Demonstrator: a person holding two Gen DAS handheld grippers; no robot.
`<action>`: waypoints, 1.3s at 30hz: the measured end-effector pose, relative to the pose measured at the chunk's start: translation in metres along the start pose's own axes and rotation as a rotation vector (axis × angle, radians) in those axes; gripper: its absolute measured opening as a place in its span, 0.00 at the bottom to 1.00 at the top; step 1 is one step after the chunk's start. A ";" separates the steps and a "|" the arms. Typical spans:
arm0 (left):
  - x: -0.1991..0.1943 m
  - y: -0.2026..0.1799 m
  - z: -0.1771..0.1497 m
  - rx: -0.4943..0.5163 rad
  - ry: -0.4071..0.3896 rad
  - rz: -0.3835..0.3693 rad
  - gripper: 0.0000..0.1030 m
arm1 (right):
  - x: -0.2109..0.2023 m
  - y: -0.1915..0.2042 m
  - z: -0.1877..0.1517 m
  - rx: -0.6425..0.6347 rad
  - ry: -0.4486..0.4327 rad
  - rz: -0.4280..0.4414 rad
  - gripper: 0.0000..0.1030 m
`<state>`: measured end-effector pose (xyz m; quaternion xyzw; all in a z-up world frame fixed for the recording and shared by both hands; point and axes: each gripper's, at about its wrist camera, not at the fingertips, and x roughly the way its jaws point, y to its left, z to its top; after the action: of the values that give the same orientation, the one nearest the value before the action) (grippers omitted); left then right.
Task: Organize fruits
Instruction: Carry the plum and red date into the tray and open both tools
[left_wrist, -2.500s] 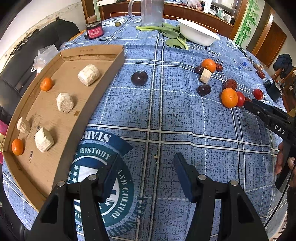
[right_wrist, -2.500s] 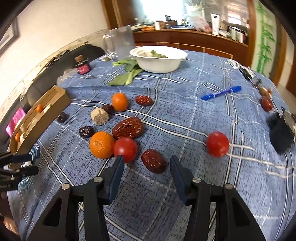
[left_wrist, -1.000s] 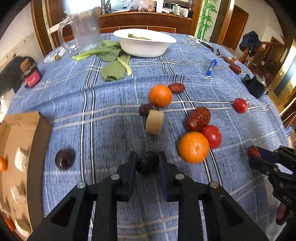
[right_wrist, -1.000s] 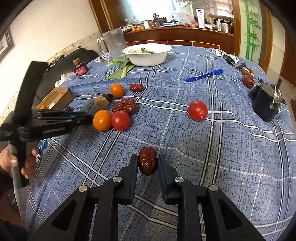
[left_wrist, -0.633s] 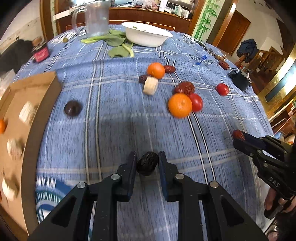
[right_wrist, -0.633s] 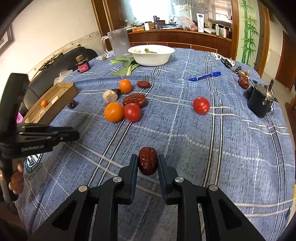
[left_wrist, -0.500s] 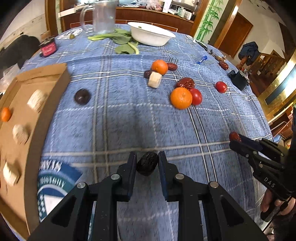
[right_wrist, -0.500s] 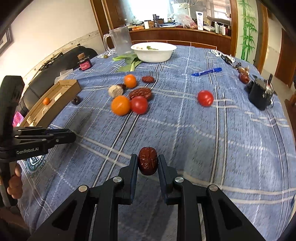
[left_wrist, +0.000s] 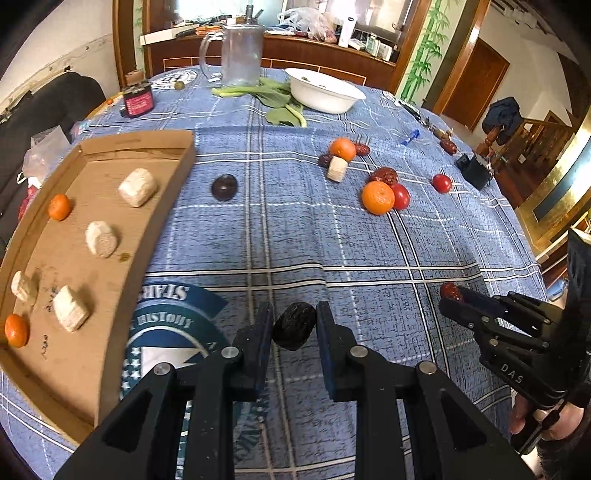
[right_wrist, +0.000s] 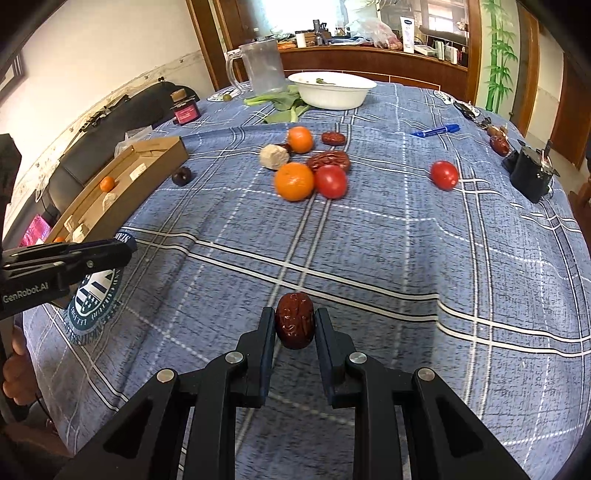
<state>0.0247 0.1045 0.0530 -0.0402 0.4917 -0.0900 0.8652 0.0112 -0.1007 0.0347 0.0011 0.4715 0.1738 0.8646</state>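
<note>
My left gripper (left_wrist: 294, 325) is shut on a dark, wrinkled dried fruit (left_wrist: 294, 325), held above the blue tablecloth just right of the cardboard tray (left_wrist: 110, 236). The tray holds two small oranges (left_wrist: 59, 206) and several pale chunks (left_wrist: 137, 186). My right gripper (right_wrist: 295, 326) is shut on a red date (right_wrist: 295, 320); it also shows in the left wrist view (left_wrist: 448, 295). Loose fruit lies mid-table: oranges (right_wrist: 294, 181), red tomatoes (right_wrist: 331, 181), dates (right_wrist: 328, 159), a dark plum (left_wrist: 224, 187) and a pale chunk (right_wrist: 274, 156).
At the far side stand a white bowl (right_wrist: 332, 89), a clear jug (right_wrist: 260, 66), green leaves (right_wrist: 284, 105) and a small dark jar (right_wrist: 183, 109). A blue pen (right_wrist: 436, 130) and a black box (right_wrist: 530, 171) lie at the right. A black sofa (right_wrist: 122, 110) lies beyond the left edge.
Both grippers closed on their fruits and carried them back toward the near side; my left one swung left toward the tray, which is now wide in view.
</note>
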 end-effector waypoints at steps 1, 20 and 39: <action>-0.002 0.003 0.000 -0.005 -0.004 0.000 0.22 | 0.000 0.003 0.001 -0.001 -0.001 0.001 0.22; -0.047 0.101 -0.008 -0.156 -0.074 0.078 0.22 | 0.022 0.092 0.040 -0.117 -0.010 0.079 0.22; -0.058 0.202 -0.030 -0.323 -0.061 0.208 0.22 | 0.059 0.209 0.097 -0.310 -0.005 0.234 0.23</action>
<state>-0.0065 0.3147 0.0552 -0.1299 0.4750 0.0813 0.8665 0.0569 0.1289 0.0751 -0.0766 0.4336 0.3438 0.8294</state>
